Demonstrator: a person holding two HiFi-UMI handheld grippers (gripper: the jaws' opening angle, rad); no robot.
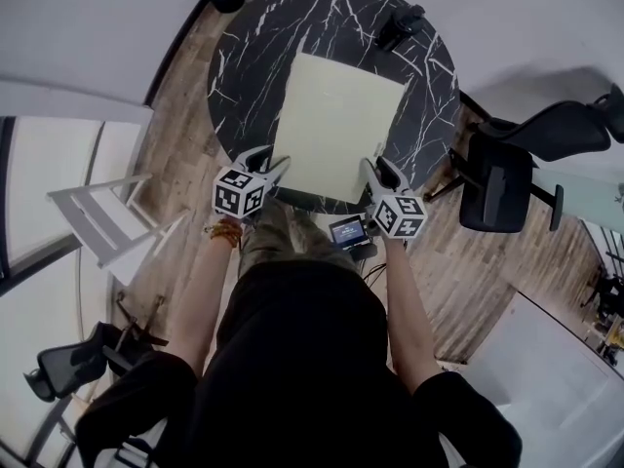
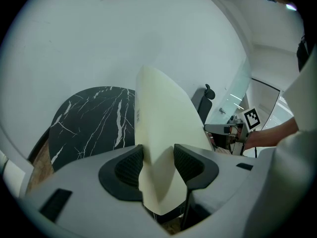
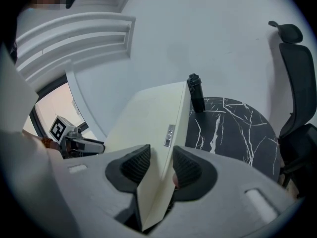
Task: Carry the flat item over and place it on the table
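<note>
The board [image 1: 336, 130] is clamped at its near corners by left gripper [image 1: 275, 167] and right gripper [image 1: 376, 172] — best lowered level onto the table [image 1: 429, 76]

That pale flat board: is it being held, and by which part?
Yes. The left gripper and right gripper each clamp a near corner of the board.

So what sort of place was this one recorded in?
Probably an office or meeting area: a round black marble-look table, a black swivel office chair beside it, and wood-plank flooring. The left tool and right tool grip a pale flat panel at the table.
</note>
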